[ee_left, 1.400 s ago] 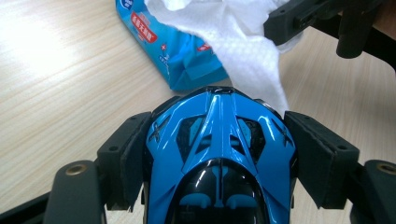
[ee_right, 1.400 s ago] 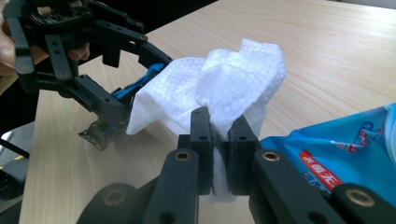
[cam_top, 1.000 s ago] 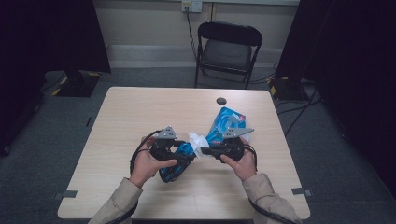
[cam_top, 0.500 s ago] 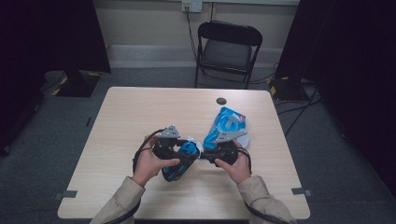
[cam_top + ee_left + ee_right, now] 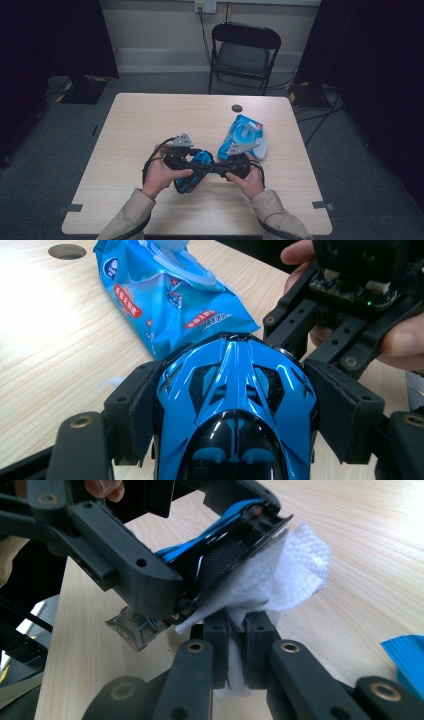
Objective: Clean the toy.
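The blue toy car (image 5: 235, 410), clamped crosswise between the left gripper (image 5: 235, 412) fingers, runs lengthwise along them, its nose pointing beyond their tips toward the right gripper (image 5: 235, 645), whose fingers pinch a white wipe (image 5: 280, 580) against its underside above the tabletop (image 5: 150, 125).

Printed matter appears on the blue wipes pack (image 5: 170, 295) lying on the counter (image 5: 45, 340), seen in the left gripper view. A red label near the pack's left side carries white characters, too small and skewed to read. A second red strip nearer the pack's lower end also bears white characters, not legible. A round white-and-blue emblem sits at the pack's upper left corner; its content cannot be made out. Small red-and-white marks sit between the labels, unreadable. In the high view the pack's print is too small to read.
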The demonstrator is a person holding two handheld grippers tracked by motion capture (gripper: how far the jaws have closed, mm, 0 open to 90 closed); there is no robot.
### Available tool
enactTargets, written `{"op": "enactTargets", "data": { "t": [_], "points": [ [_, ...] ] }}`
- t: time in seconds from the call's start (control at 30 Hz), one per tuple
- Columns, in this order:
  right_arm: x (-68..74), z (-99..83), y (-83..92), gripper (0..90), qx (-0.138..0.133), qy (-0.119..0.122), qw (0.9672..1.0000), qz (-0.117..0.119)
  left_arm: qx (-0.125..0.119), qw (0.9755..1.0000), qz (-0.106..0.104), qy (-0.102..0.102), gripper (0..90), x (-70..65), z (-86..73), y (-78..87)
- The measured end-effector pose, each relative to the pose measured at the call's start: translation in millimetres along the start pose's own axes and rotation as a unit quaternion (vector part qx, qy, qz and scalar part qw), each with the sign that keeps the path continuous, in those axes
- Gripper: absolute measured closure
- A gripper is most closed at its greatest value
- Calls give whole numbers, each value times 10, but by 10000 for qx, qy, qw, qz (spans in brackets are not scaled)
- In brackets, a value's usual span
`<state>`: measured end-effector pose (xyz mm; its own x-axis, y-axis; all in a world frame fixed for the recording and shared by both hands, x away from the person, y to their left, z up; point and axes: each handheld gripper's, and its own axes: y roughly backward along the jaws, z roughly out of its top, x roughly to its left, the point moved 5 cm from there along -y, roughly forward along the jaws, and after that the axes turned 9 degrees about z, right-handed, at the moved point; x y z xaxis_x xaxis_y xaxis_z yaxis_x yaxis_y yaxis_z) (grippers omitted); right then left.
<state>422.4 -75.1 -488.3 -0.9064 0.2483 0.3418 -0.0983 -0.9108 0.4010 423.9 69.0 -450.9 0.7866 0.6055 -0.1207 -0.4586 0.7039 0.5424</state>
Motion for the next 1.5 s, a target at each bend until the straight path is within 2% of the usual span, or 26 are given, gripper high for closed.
{"op": "enactTargets", "data": {
  "t": [0.73, 1.03, 1.2, 1.5],
  "points": [
    [60, -155, -216, 839, -1, -109, 9996, 248, -103, 9999, -51, 1, 261, -48, 80, 5],
    [85, -196, -304, 839, 165, -94, 9995, 249, -140, 9999, -33, -10, 262, -37, 88, 34],
    [44, -190, -236, 839, 223, -76, 9997, 105, -123, 9999, -15, 5, 261, -15, 64, 88],
    [-60, -103, 52, 839, 124, -43, 9997, -194, -44, 9998, 174, 79, 262, 127, -49, 173]
  ]
}}
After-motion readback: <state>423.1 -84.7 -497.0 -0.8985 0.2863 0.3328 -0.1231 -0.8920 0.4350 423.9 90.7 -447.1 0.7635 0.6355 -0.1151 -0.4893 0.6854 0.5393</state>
